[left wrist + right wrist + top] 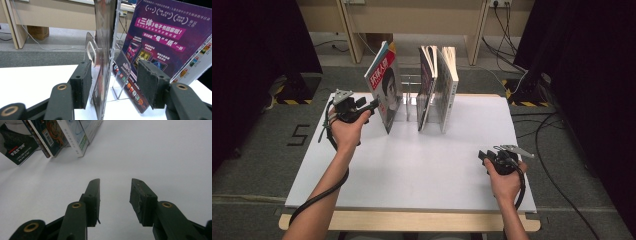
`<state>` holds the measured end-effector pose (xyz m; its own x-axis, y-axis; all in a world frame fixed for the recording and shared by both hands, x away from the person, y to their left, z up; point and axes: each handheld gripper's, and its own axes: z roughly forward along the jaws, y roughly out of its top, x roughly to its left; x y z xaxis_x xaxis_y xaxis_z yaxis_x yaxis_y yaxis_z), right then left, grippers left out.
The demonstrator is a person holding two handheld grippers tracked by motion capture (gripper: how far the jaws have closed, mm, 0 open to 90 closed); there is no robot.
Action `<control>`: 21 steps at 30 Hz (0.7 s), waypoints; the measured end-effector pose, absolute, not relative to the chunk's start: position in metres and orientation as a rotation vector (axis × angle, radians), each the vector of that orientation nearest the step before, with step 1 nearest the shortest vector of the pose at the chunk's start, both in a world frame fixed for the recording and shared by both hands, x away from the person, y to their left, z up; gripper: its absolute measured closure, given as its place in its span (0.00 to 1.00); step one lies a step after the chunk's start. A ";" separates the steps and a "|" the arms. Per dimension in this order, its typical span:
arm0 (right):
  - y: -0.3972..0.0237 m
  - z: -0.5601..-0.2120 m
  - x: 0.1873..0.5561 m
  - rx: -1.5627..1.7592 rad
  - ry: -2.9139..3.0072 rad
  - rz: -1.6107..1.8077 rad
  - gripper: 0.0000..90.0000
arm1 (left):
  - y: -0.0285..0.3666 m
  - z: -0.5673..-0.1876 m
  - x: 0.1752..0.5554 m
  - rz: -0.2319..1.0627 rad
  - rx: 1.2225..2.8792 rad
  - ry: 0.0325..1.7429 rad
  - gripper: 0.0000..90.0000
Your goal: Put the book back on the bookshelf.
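A magazine with a red title and a face on its cover (384, 92) stands tilted at the left end of a clear rack (409, 102). My left gripper (374, 105) reaches its near edge. In the left gripper view that magazine's edge (103, 37) stands between the pads of the left gripper (113, 77), close to the left pad (81, 85) and well apart from the right one, so the jaws are open. My right gripper (484, 157) rests low over the board at the front right; its jaws (115, 187) are open with nothing between them.
Two more magazines (428, 87) (447, 90) stand in the rack to the right; one shows a purple cover (160, 37). The white board (412, 170) covers the table. Desk legs and cables lie beyond its far edge.
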<state>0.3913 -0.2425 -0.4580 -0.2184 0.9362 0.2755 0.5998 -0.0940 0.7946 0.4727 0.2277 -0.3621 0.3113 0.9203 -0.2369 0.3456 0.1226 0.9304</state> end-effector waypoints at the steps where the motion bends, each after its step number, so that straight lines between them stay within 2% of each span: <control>1: -0.243 -0.458 0.391 1.672 1.812 1.234 0.67 | 0.228 -0.363 0.472 0.633 1.439 1.244 0.50; 21: -0.243 -0.458 0.391 1.670 1.810 1.232 0.67 | 0.250 -0.376 0.453 0.653 1.449 1.266 0.49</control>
